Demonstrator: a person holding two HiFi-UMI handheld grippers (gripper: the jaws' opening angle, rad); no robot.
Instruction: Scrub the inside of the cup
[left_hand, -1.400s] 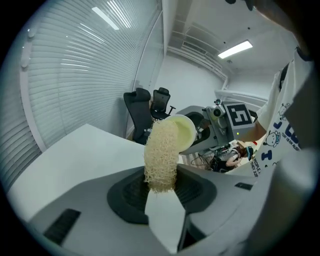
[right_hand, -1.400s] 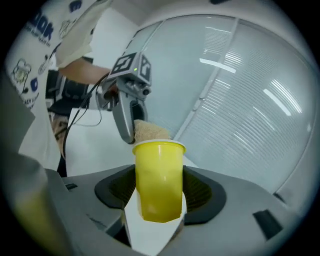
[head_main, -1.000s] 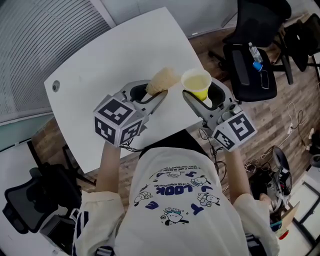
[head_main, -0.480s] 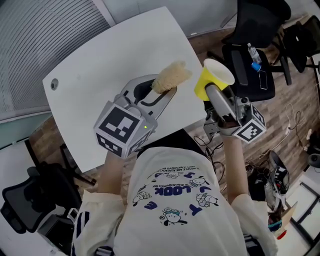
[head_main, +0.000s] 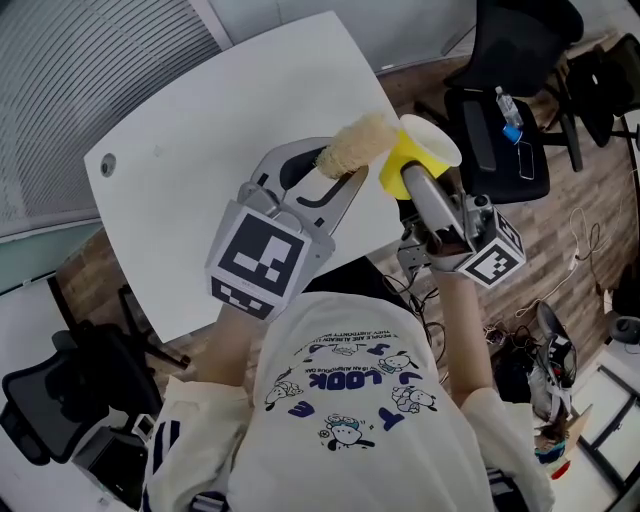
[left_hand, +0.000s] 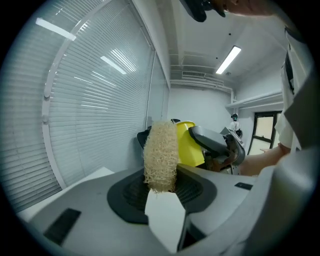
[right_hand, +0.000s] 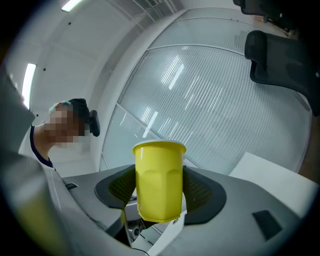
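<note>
Lying tipped sideways now, once-upright yellow cup (head_main: 412, 162), loofah scrubber (head_main: 357, 144) nearer.

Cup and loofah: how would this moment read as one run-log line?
left hand-held gripper: shut on loofah | right hand-held gripper: shut on cup | loofah beside cup, not inside | scrub not begun

T-shirt (head_main: 350, 440), lower centre: cream, short sleeves, blue lettering, small cartoon dog prints. Left gripper (head_main: 336, 170) and right gripper (head_main: 410, 178): grey moulded shells, black mesh pads. Left cube (head_main: 262, 262) and right cube (head_main: 492, 258): white, black square markers.
</note>
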